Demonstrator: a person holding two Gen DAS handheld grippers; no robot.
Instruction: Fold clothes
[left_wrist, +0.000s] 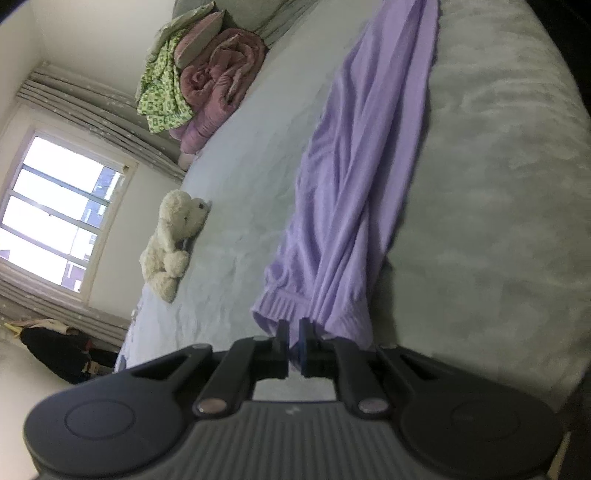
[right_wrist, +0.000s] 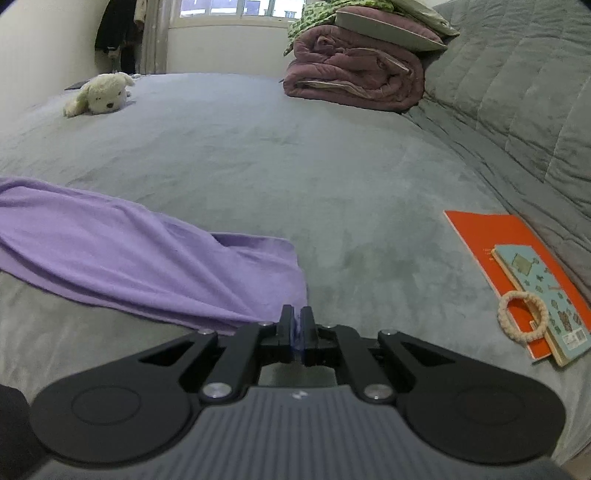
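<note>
Lilac trousers (left_wrist: 354, 177) lie stretched in a long strip across the grey bed cover (left_wrist: 498, 184). Their ribbed cuffs reach my left gripper (left_wrist: 294, 326), whose jaws stand almost together with lilac cloth pinched in the narrow gap. In the right wrist view the other end of the trousers (right_wrist: 129, 251) spreads to the left over the bed (right_wrist: 295, 155). Its near corner runs into my right gripper (right_wrist: 295, 314), which is shut on it, a sliver of cloth showing between the pads.
A cream plush dog (left_wrist: 173, 240) (right_wrist: 99, 94) lies near the far bed edge. A rolled pink duvet (right_wrist: 351, 74) with pillows sits by the grey quilted backrest (right_wrist: 517, 92). An orange book (right_wrist: 491, 236), a teal book (right_wrist: 535, 288) and a woven ring (right_wrist: 522, 317) lie at right.
</note>
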